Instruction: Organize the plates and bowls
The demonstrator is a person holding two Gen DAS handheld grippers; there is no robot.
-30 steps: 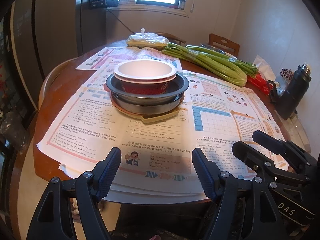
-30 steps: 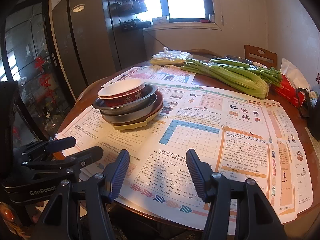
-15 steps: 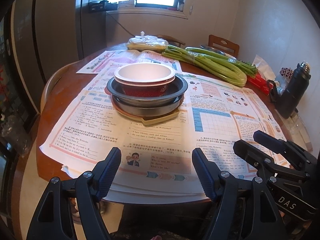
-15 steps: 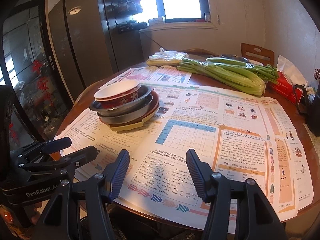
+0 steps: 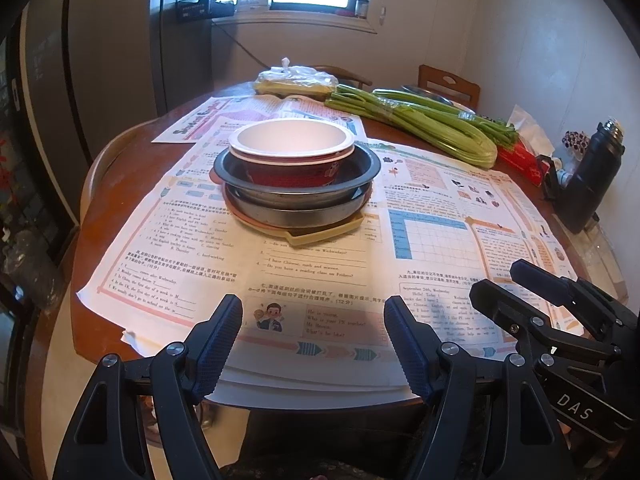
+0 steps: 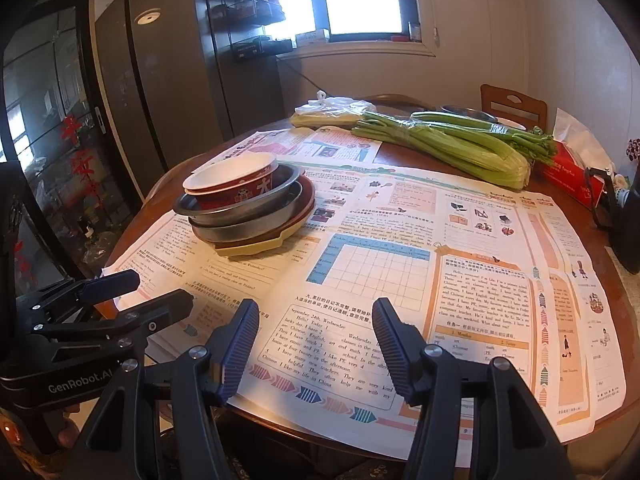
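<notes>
Now my left gripper (image 5: 312, 332) and right gripper (image 6: 316, 334), both agape and empty, have edged nearer the nested stack (image 5: 294, 176) since a second ago, which stays unchanged.

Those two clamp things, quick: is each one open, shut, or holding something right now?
Left gripper: open, fingers apart, holding nothing.
Right gripper: open, fingers apart, holding nothing.
</notes>
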